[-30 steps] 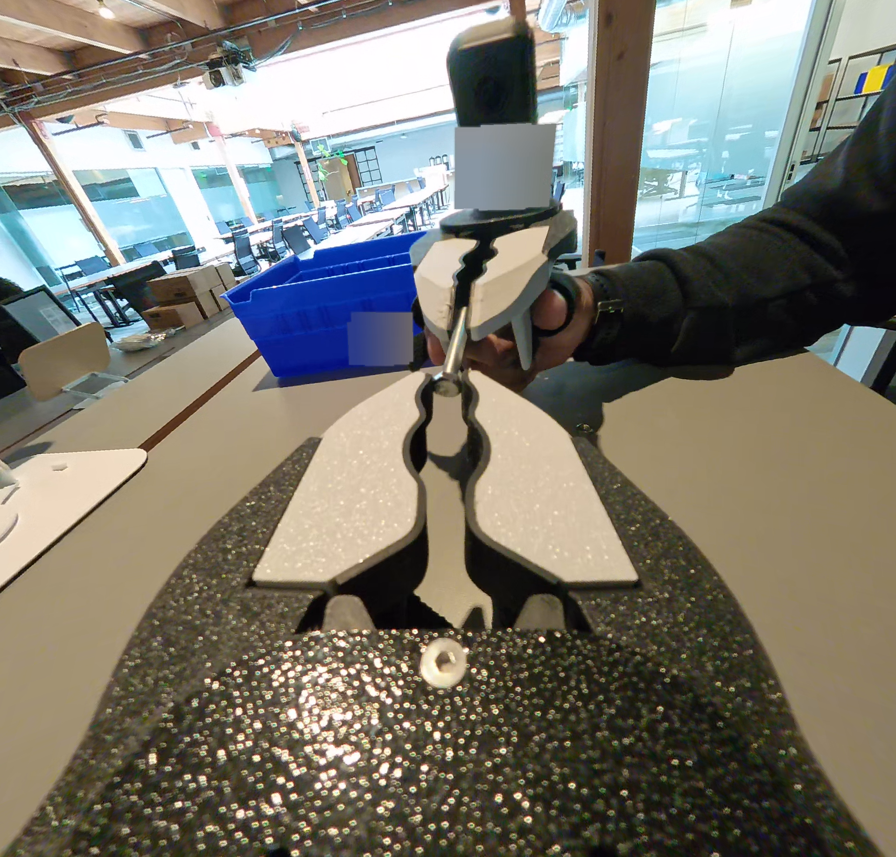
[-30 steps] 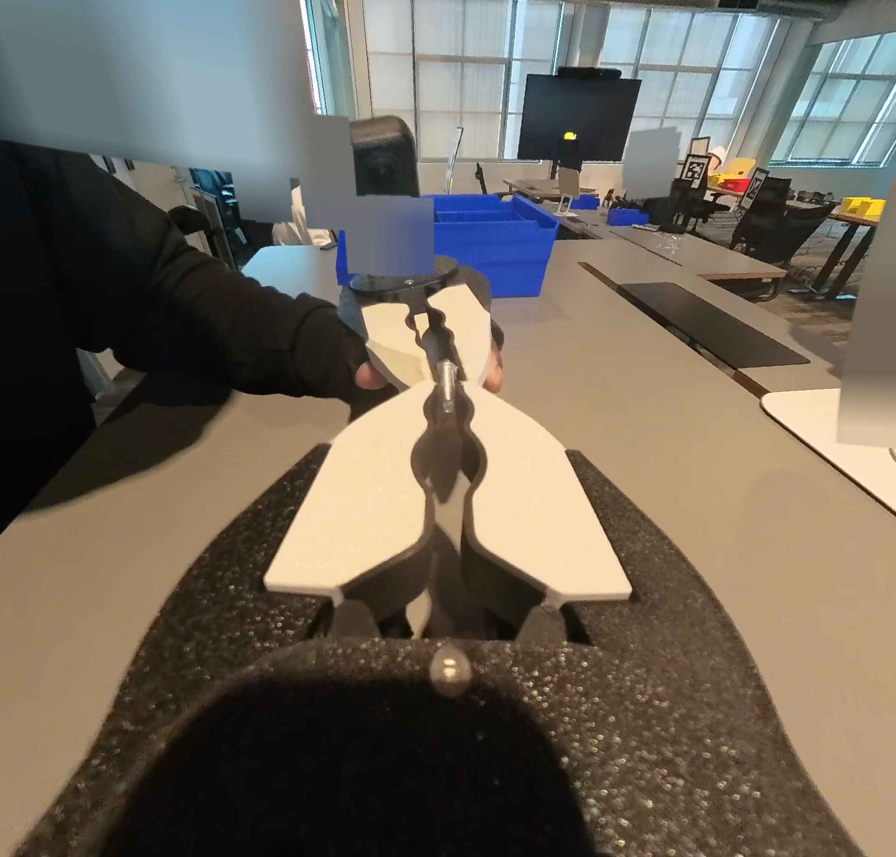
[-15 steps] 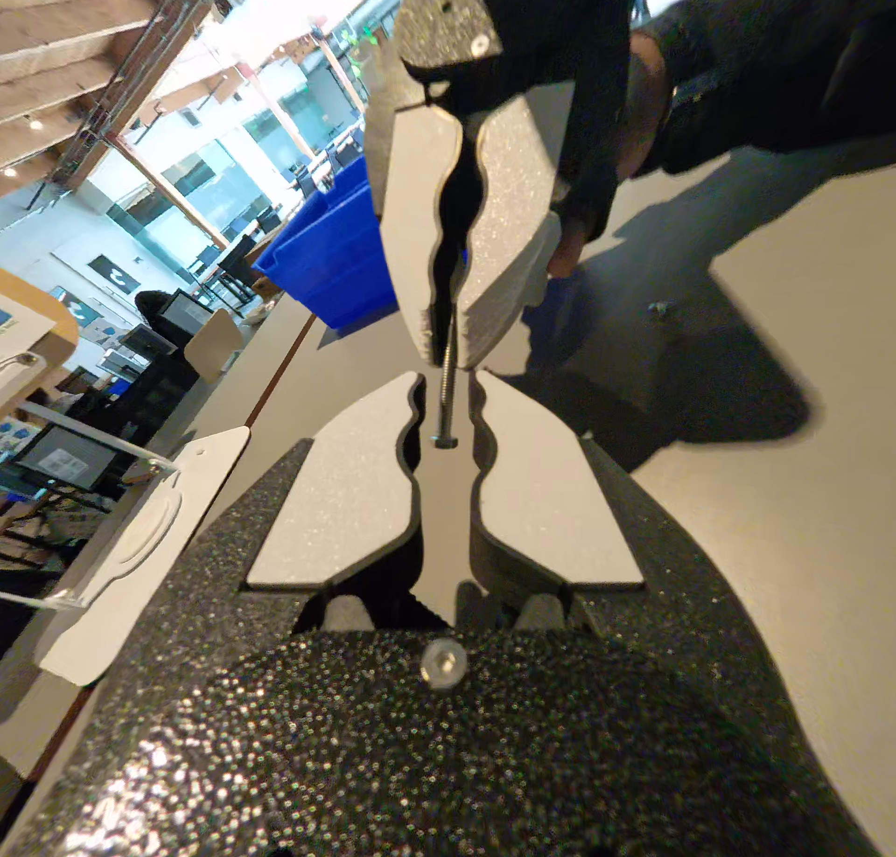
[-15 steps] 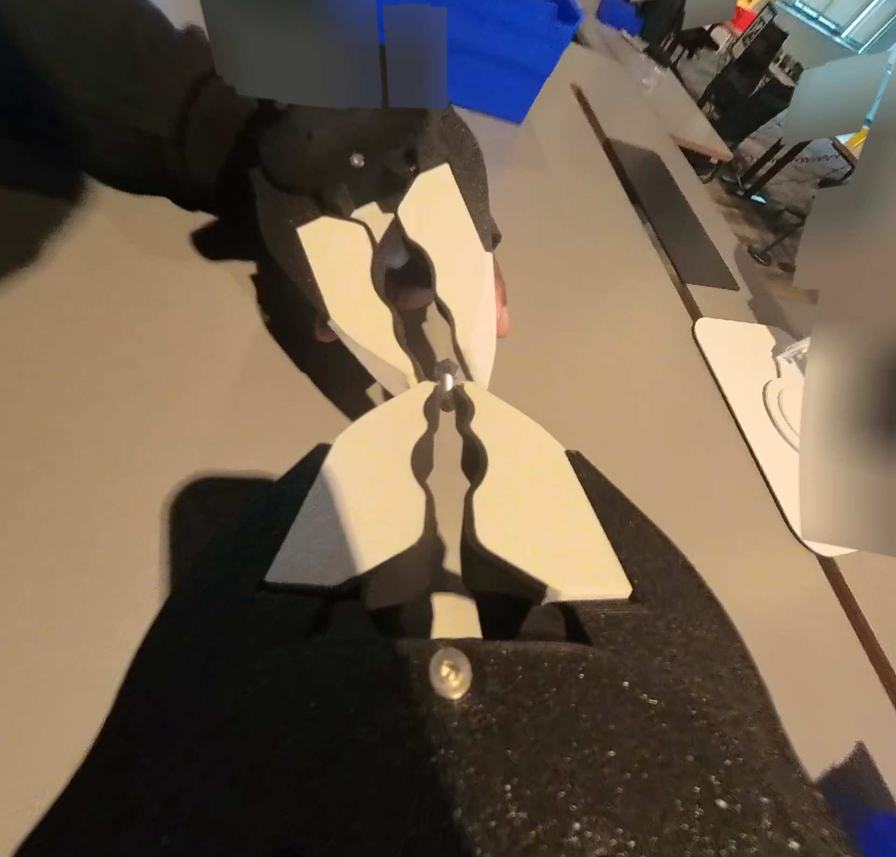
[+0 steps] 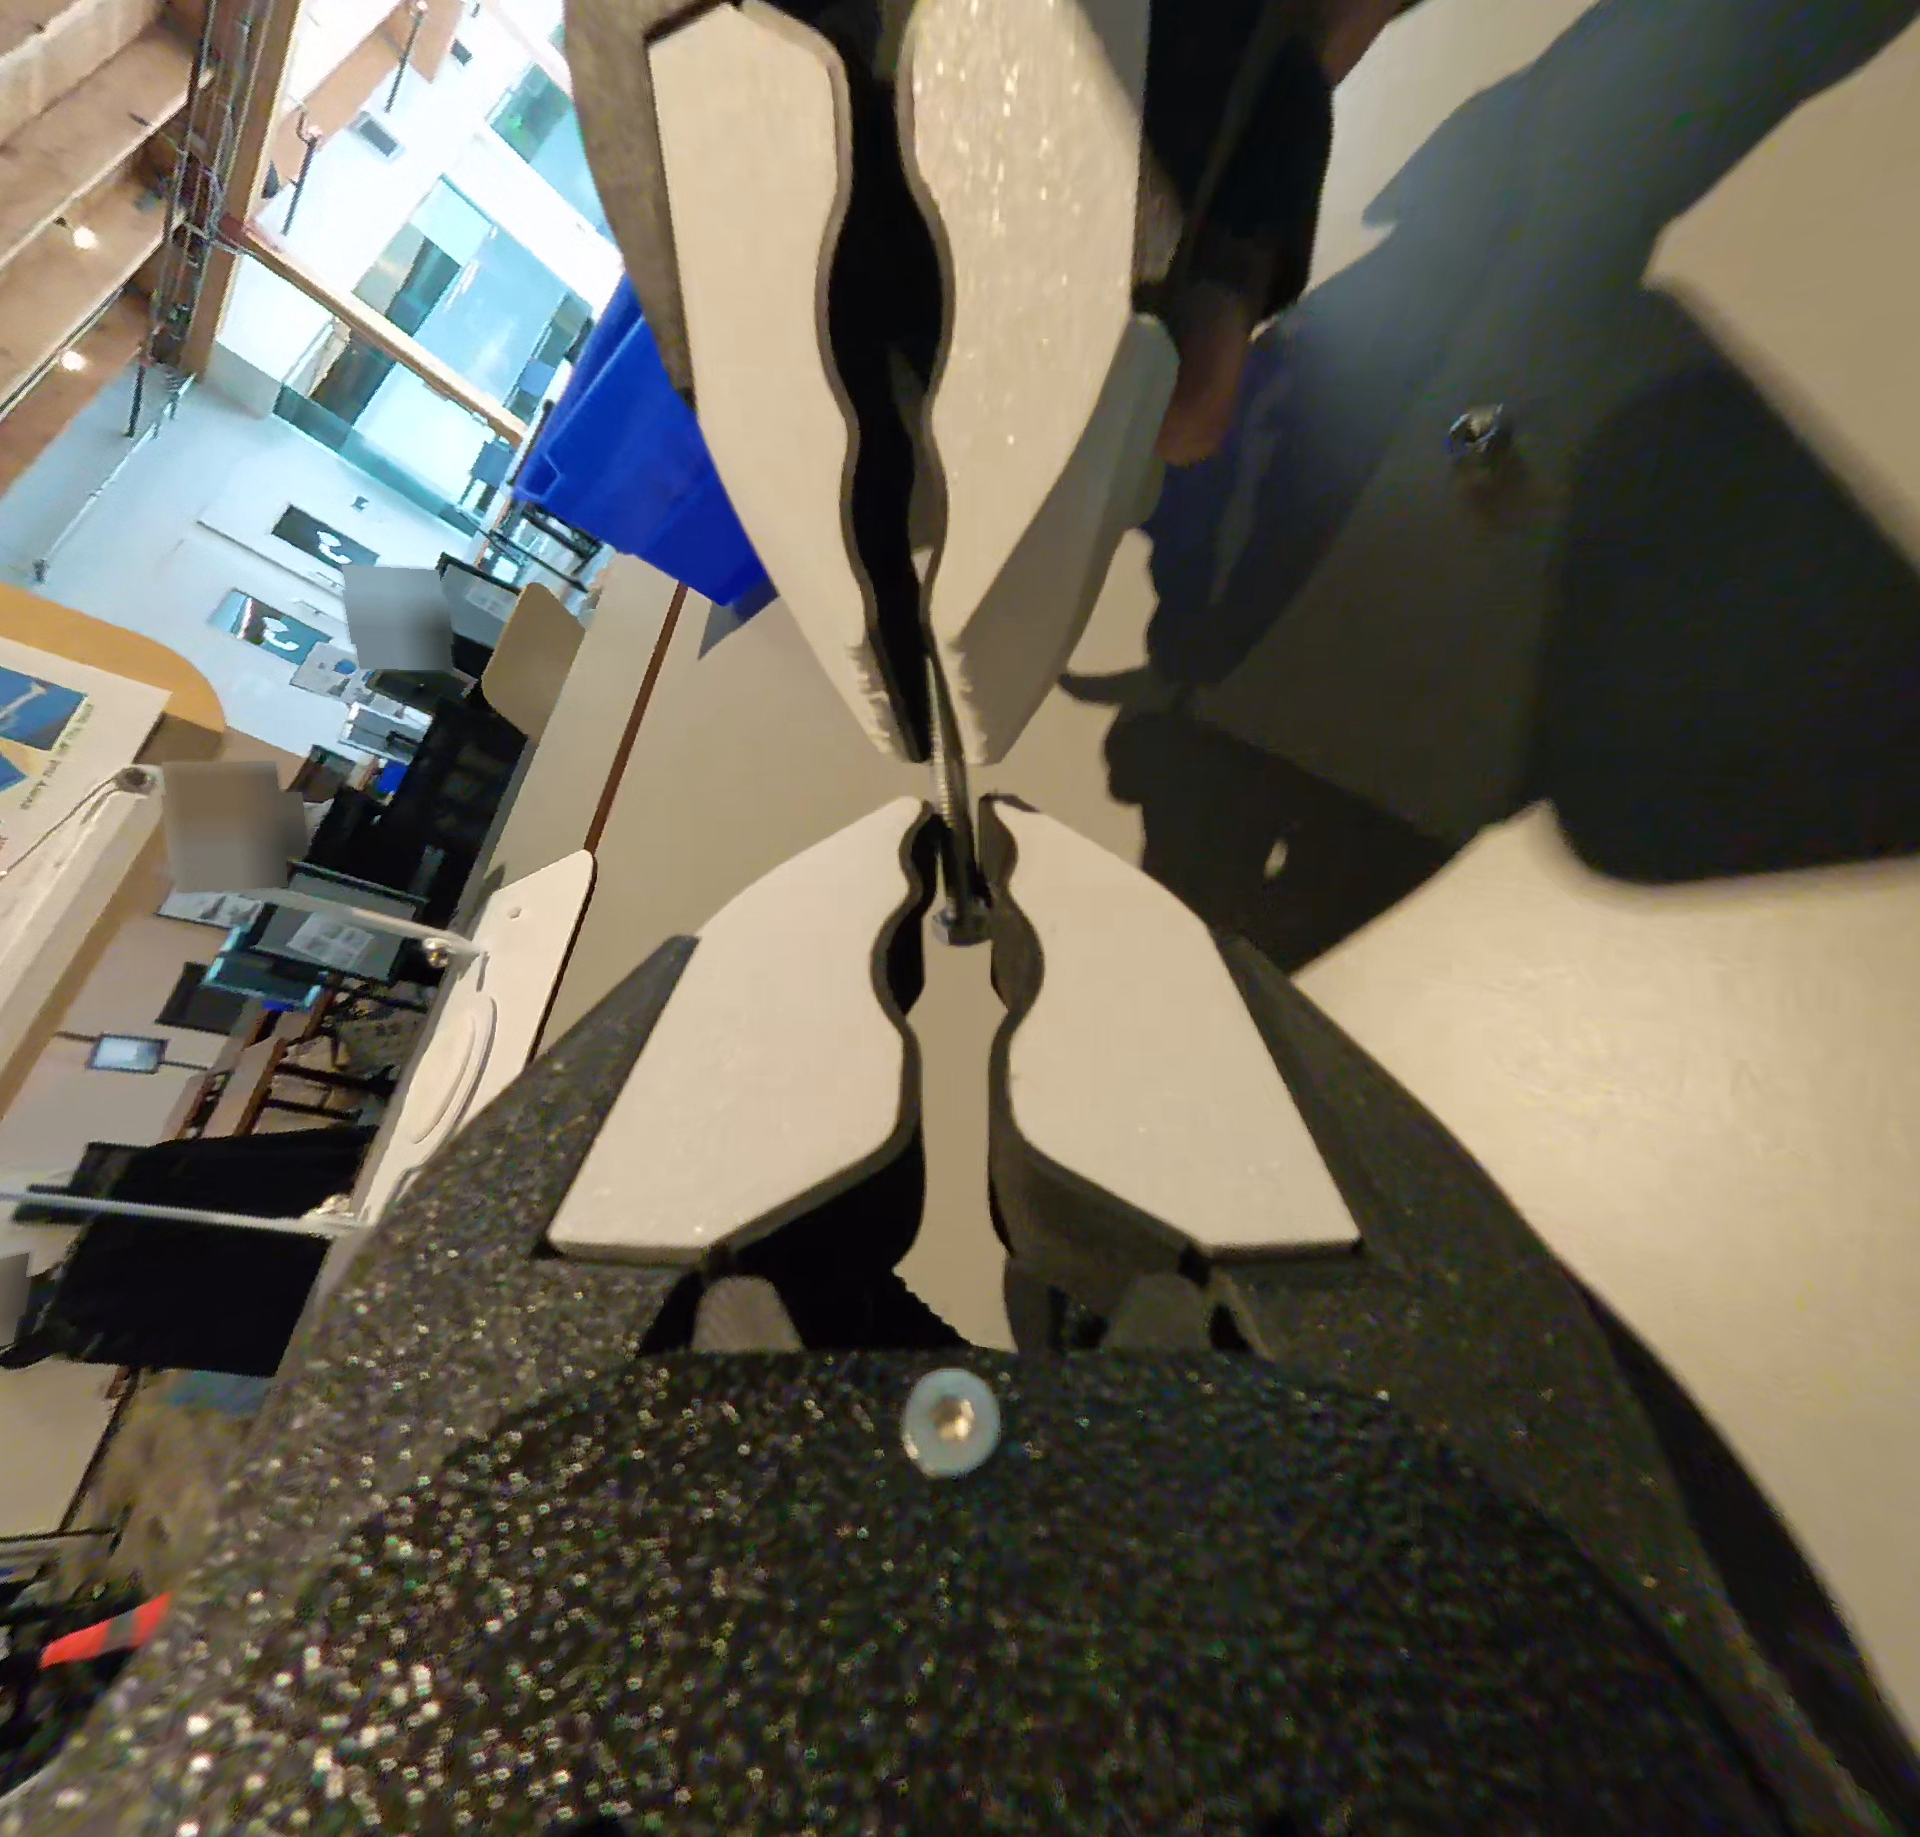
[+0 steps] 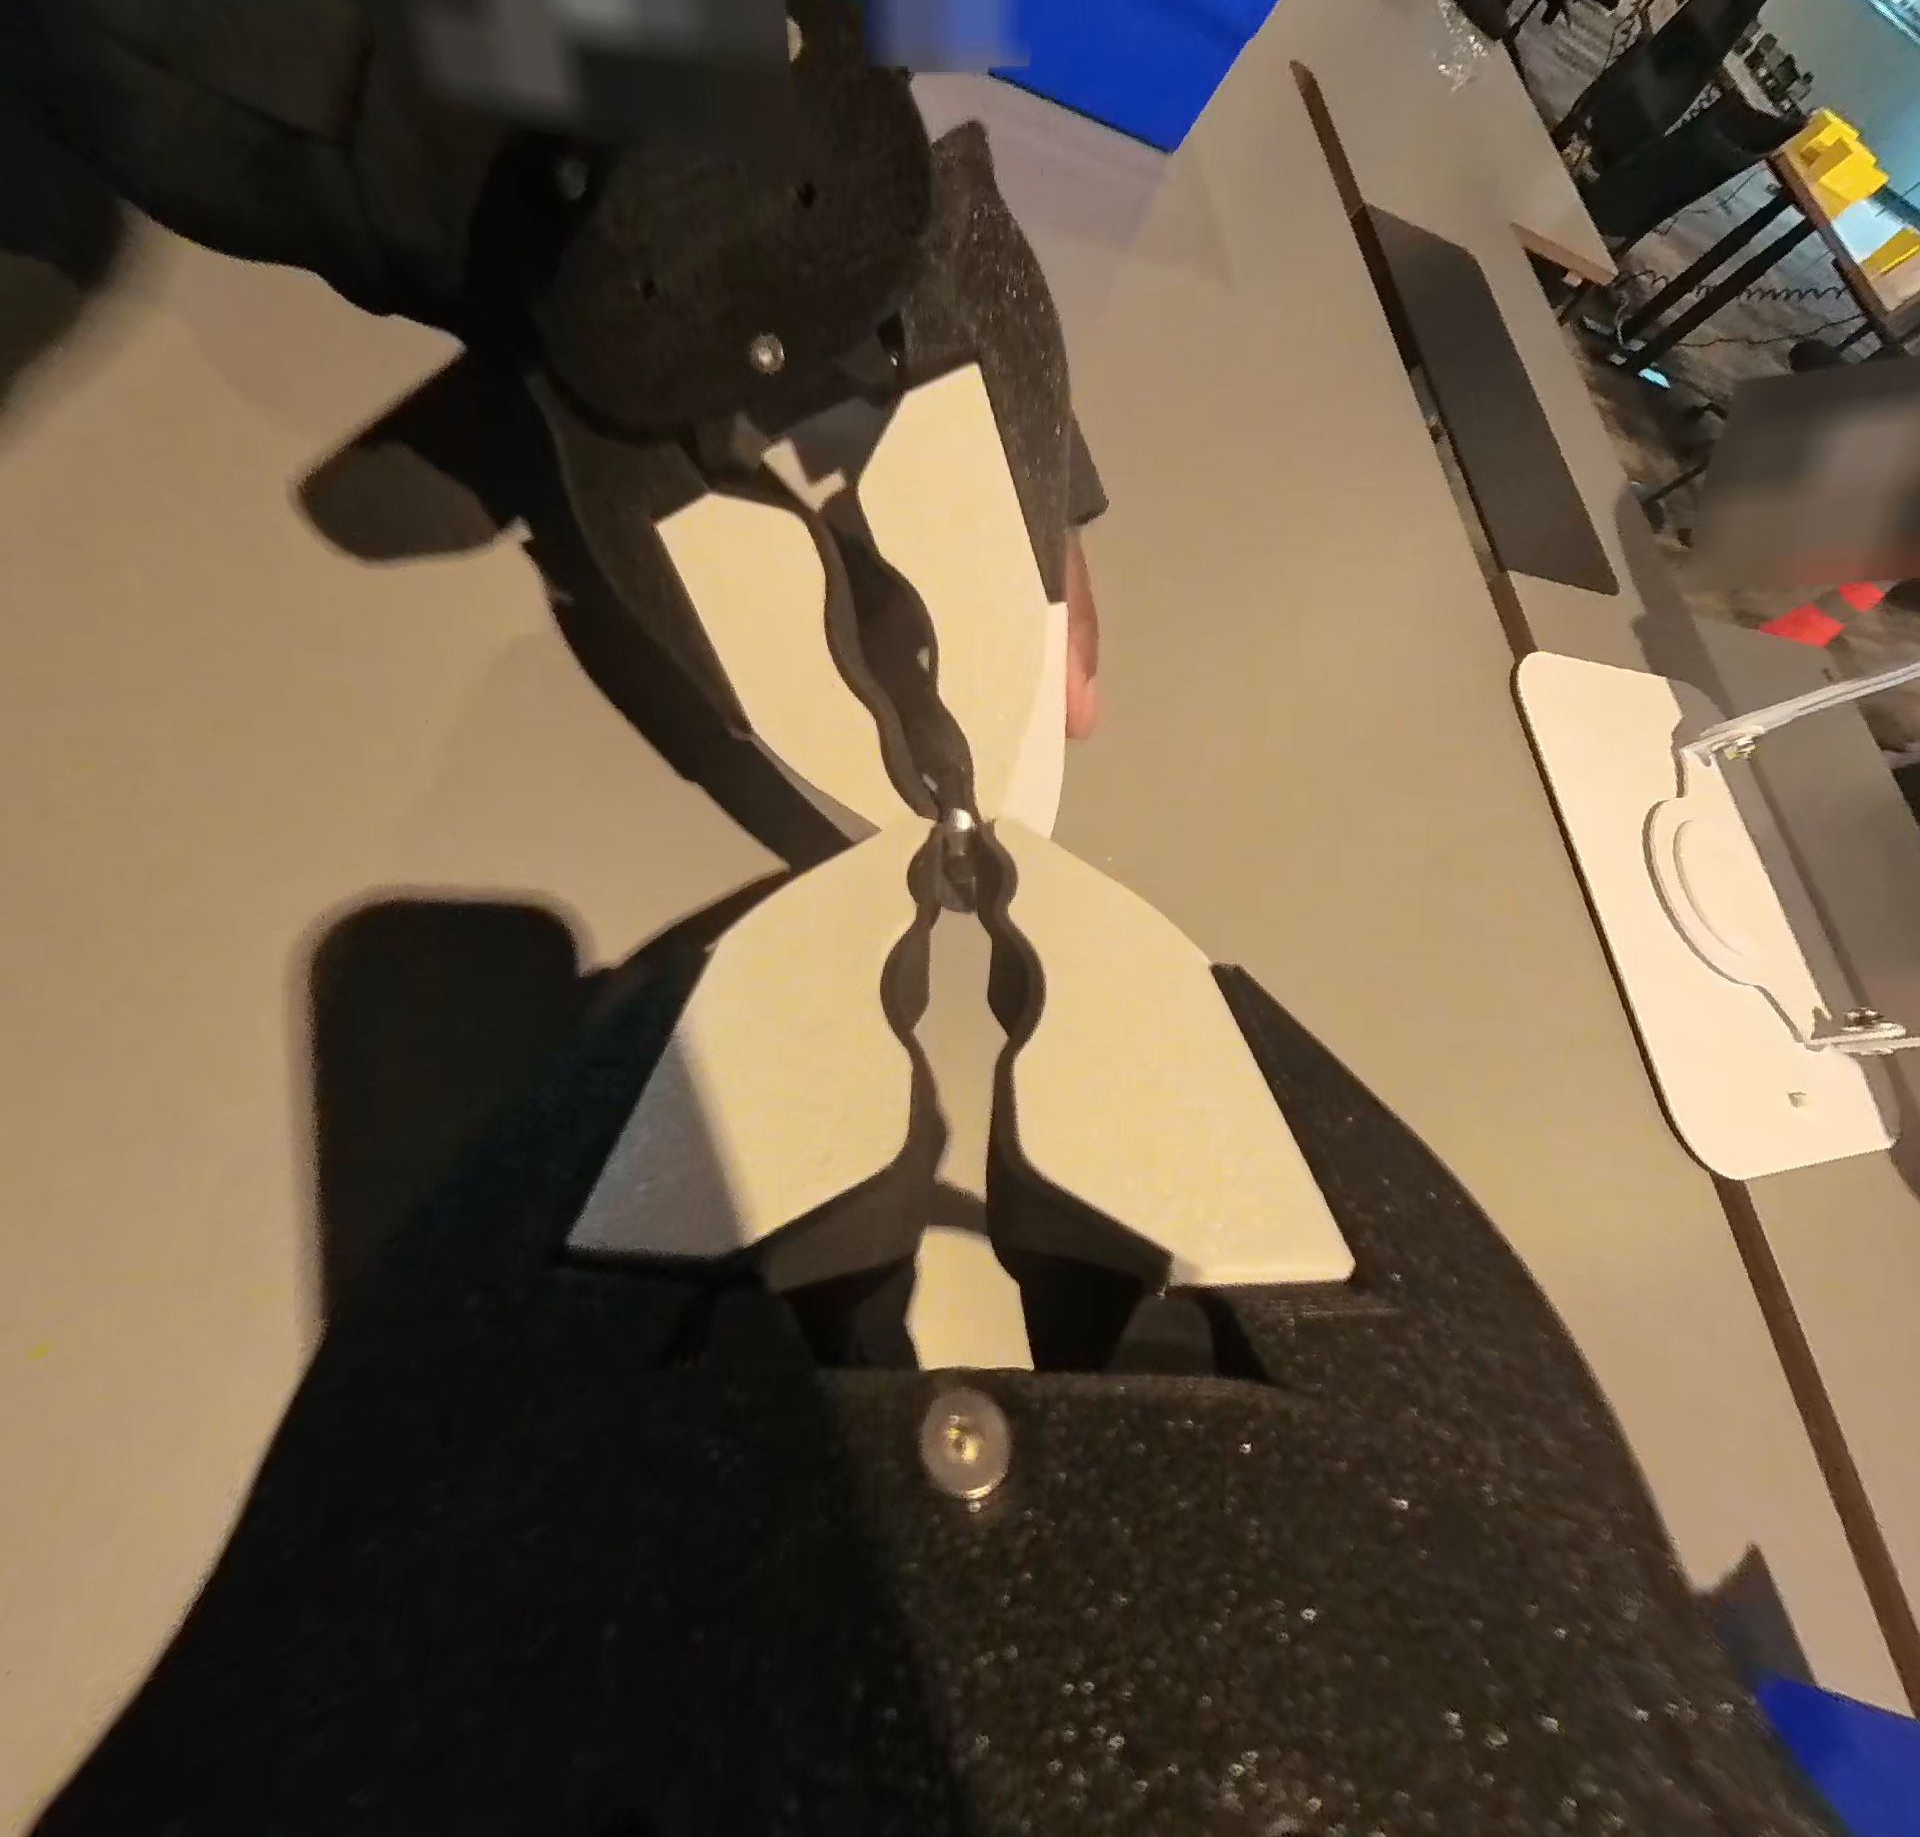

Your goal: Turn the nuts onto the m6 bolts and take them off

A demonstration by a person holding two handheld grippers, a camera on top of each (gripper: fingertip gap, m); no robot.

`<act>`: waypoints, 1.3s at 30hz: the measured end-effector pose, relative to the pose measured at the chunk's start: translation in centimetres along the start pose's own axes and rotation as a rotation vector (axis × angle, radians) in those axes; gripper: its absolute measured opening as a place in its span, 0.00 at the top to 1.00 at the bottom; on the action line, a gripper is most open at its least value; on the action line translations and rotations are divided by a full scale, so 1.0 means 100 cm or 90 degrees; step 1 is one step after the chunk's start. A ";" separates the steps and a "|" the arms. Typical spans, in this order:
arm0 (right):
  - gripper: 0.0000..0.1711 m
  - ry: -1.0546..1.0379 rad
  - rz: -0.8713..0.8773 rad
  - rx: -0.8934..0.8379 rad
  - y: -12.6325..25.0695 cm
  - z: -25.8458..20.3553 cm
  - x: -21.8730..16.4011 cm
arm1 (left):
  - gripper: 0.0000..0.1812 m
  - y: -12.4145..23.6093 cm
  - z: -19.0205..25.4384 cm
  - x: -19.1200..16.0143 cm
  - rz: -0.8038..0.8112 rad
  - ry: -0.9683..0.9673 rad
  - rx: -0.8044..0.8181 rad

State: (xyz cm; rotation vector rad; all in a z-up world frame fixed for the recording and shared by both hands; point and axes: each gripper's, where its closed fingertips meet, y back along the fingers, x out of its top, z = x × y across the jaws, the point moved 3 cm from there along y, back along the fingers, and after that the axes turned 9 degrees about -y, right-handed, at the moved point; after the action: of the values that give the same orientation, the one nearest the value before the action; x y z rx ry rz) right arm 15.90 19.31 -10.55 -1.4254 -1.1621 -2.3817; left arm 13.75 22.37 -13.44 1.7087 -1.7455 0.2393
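In the left wrist view my left gripper (image 5: 953,823) points at the right gripper (image 5: 940,738), tip to tip above the grey table. The right gripper is shut on a thin threaded bolt (image 5: 951,779), whose shaft reaches between my left fingers. A small nut (image 5: 961,923) sits on the bolt's end in the first notch of the left jaws, which are closed narrowly around it. In the right wrist view the right gripper (image 6: 956,837) holds the bolt (image 6: 951,878) at its tips, and the left gripper (image 6: 938,798) meets it there. The nut is hidden in that view.
A loose small metal part (image 5: 1475,431) lies on the table (image 5: 1558,1060) in shadow. A blue bin (image 5: 623,457) stands at the back. A white plate with a bracket (image 6: 1714,904) sits at the table's edge, beyond it a black mat (image 6: 1486,405). A person's hands and dark sleeves hold both grippers. Both grippers' tips are close together, under 4 cm apart.
Both grippers have tilted down toward the table. The left gripper opened half a second ago, slid farther along the bolt, and has now narrowed around the nut. The right gripper still holds the bolt.
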 end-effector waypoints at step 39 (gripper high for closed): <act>0.92 -0.009 0.028 0.008 0.004 0.003 -0.001 | 0.97 -0.005 -0.005 -0.006 -0.030 0.029 0.002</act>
State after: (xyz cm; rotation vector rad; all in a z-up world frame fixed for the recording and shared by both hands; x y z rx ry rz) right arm 16.33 19.19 -10.39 -1.4497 -1.1351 -2.3352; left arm 14.31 23.04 -13.54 1.7319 -1.6702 0.2580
